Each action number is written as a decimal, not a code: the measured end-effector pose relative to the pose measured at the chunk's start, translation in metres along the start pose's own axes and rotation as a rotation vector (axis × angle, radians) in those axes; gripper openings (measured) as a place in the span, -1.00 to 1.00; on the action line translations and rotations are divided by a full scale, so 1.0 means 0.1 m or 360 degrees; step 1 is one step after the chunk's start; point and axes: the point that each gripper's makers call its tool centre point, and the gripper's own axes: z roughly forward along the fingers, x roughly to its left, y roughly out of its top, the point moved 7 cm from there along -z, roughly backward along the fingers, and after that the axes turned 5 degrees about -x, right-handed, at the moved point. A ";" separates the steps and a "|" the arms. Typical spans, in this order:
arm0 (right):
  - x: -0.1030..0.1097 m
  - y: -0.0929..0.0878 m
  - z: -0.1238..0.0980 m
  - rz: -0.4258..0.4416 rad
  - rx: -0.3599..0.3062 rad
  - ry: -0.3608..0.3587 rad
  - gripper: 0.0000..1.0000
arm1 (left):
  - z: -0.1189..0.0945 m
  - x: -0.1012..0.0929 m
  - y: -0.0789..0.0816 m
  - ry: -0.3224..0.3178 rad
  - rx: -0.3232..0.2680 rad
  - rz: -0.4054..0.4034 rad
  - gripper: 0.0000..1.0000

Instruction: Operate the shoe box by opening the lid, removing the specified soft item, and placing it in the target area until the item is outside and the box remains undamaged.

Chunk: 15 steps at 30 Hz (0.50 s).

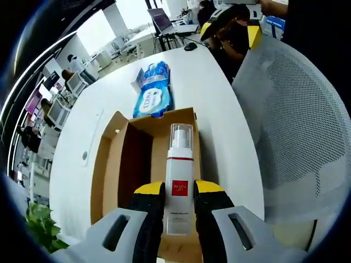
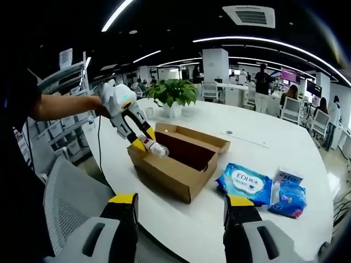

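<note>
- An open-plan office under long ceiling light strips [image 2: 258,43] and an air vent [image 2: 251,15].
- A round white bench [image 2: 258,150], a potted plant [image 2: 173,93], a mesh chair [image 1: 296,120] alongside.

Right gripper [image 2: 181,219]: fingers spread, empty. Beyond them: open shoe box [image 2: 178,159]; left gripper [image 2: 147,143] clamping bottle [image 2: 158,148] above it.

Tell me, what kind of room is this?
Probably a big open office: rows of desks with computer monitors, a laptop on a stand, long ceiling light strips, and a mesh office chair beside the white table.
</note>
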 end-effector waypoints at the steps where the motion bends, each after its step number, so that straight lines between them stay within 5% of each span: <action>1: 0.01 0.00 0.01 0.0009 -0.0003 0.0003 0.16 | 0.00 -0.01 0.02 -0.0001 -0.0008 0.0002 -0.62; 15: 0.06 0.04 0.09 0.0115 -0.0065 0.0031 -0.04 | 0.00 -0.09 0.28 -0.0029 -0.0143 0.0039 -0.62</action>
